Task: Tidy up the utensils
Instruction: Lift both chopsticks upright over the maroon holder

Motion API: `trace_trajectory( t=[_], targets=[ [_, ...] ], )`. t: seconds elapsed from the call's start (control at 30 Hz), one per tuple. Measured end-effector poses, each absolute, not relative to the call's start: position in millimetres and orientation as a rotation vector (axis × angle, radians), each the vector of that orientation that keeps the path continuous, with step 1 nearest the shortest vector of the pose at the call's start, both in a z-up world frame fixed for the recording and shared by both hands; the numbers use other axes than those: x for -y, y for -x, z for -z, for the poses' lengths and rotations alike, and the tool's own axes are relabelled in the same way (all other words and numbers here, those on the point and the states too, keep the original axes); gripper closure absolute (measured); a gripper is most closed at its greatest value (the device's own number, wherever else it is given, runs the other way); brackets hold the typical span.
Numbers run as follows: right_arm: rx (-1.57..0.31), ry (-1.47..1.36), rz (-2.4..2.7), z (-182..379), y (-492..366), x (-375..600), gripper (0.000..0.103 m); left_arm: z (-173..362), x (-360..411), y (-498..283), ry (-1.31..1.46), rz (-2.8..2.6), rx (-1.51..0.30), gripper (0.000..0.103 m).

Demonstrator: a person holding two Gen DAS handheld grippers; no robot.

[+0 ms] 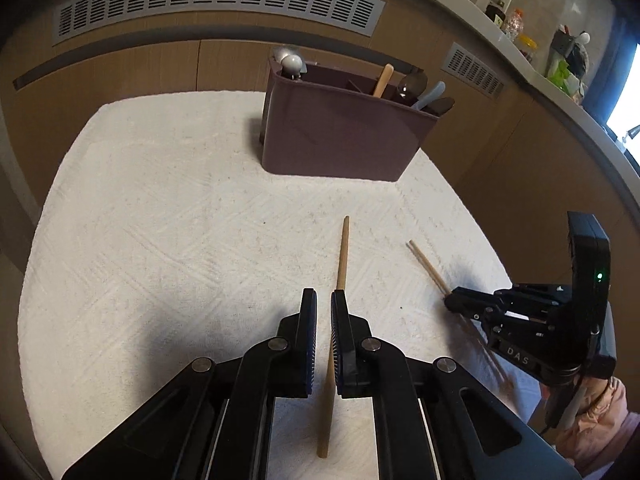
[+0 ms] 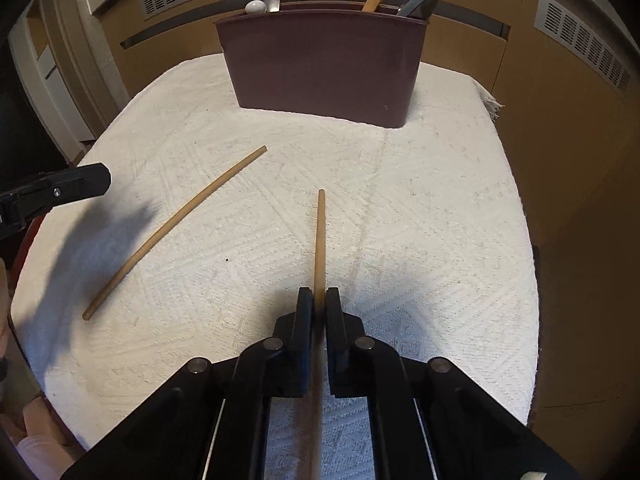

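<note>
Two chopsticks: your right gripper [image 2: 319,308] clamps one chopstick [image 2: 320,236]; your left gripper [image 1: 324,312], slightly parted, straddles the other chopstick [image 1: 341,256] on the cloth [image 1: 160,220].

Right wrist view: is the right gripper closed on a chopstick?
Yes: the right gripper is shut on a chopstick that runs forward from between its fingers.

Two chopsticks [image 2: 174,232] [image 2: 319,240] are lying side by side on the counter [image 2: 440,208]. The holder [image 2: 320,68] is standing behind them, with utensils [image 2: 416,4] sticking up inside it.
</note>
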State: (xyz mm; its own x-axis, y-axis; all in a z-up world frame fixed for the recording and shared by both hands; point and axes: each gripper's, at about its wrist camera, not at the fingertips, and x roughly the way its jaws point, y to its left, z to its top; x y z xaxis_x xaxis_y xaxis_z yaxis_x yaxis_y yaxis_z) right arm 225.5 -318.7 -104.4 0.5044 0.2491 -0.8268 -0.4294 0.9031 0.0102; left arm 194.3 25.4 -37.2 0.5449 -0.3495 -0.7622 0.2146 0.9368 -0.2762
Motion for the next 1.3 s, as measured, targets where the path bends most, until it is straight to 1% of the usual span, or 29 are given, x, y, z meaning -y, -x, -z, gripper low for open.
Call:
trace_trajectory(
  t=[0.1, 0.33, 0.4, 0.5, 0.63, 0.7, 0.8, 0.9, 1.07, 1.17, 1.3],
  targets=[
    [-0.936, 0.169, -0.418, 93.6, -220.3, 326.3, 0.098, 43.0, -20.4, -197.8, 0.128, 0.368, -0.995, 0.095],
    [-0.871, 0.079, -0.458, 71.8, -202.9, 342.8, 0.098, 54.1, 16.9, -229.4, -0.042, 0.446, -1.206, 0.093],
    [-0.865, 0.060, -0.464, 72.0, -200.9, 345.1, 0.098, 58.7, 28.5, -238.6, -0.130, 0.426, -1.238, 0.088],
    [-0.858, 0.050, -0.468, 72.7, -199.8, 346.7, 0.098, 71.0, 43.3, -250.3, -0.246, 0.402, -1.300, 0.088],
    [-0.844, 0.044, -0.462, 73.2, -202.2, 349.6, 0.098, 72.5, 53.7, -257.3, -0.282, 0.396, -1.297, 0.090],
    [-0.839, 0.027, -0.459, 73.1, -204.0, 352.2, 0.098, 72.8, 56.3, -253.5, -0.289, 0.399, -1.267, 0.097],
    [-0.826, -0.002, -0.453, 70.5, -205.2, 355.4, 0.098, 69.7, 46.8, -239.9, -0.185, 0.418, -1.208, 0.097],
    [-0.800, -0.006, -0.452, 63.6, -202.4, 356.3, 0.098, 55.2, 29.2, -215.5, -0.064, 0.397, -1.058, 0.097],
    [-0.761, -0.002, -0.460, 48.2, -199.1, 353.1, 0.098, 26.1, 2.4, -184.6, 0.156, 0.384, -0.862, 0.097],
    [-0.741, -0.002, -0.465, 38.7, -199.2, 348.7, 0.098, 14.2, -6.7, -177.1, 0.216, 0.397, -0.812, 0.097],
    [-0.705, -0.021, -0.485, 28.3, -199.0, 343.4, 0.098, 2.5, -15.6, -188.3, 0.253, 0.404, -0.772, 0.097]
  ],
)
